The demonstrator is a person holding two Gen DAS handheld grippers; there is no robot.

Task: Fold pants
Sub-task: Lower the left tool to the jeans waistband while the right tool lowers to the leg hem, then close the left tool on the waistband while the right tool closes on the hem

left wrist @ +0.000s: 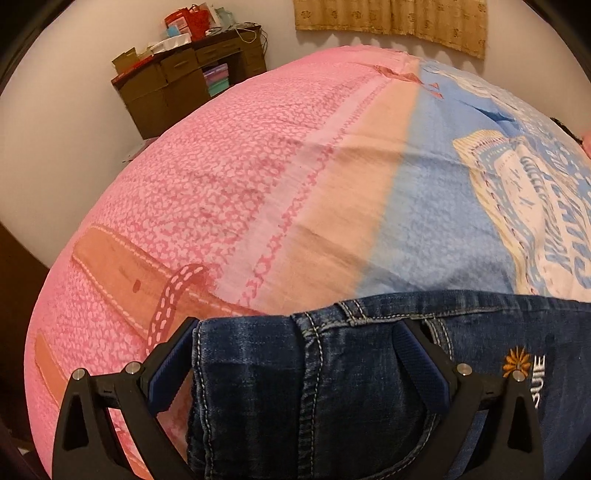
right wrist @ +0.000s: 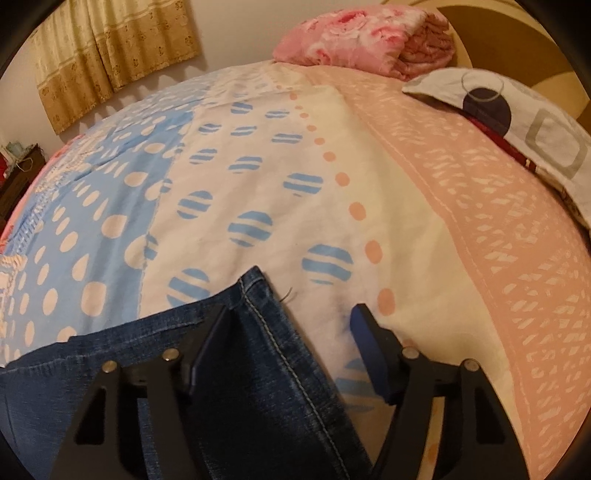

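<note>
Dark blue jeans (left wrist: 332, 387) lie flat on the bed, their waistband end with belt loops and an orange embroidered flower (left wrist: 517, 360) in the left wrist view. My left gripper (left wrist: 295, 354) stands open and wide over this end. Its left pad sits at the denim's side edge and its right pad rests over the fabric. In the right wrist view a leg end of the jeans (right wrist: 258, 369) with its hem reaches between the fingers of my right gripper (right wrist: 288, 328). That gripper is open. The denim lies against the left finger (right wrist: 207, 343), and bare sheet shows beside the right one.
The bed sheet (left wrist: 258, 184) is pink, peach and blue, and its dotted part (right wrist: 332, 184) stretches ahead of the right gripper. A folded pink floral blanket (right wrist: 362, 40) and a pillow (right wrist: 517, 118) lie at the head end. A cluttered brown desk (left wrist: 184, 81) and curtains (left wrist: 391, 22) stand beyond the bed.
</note>
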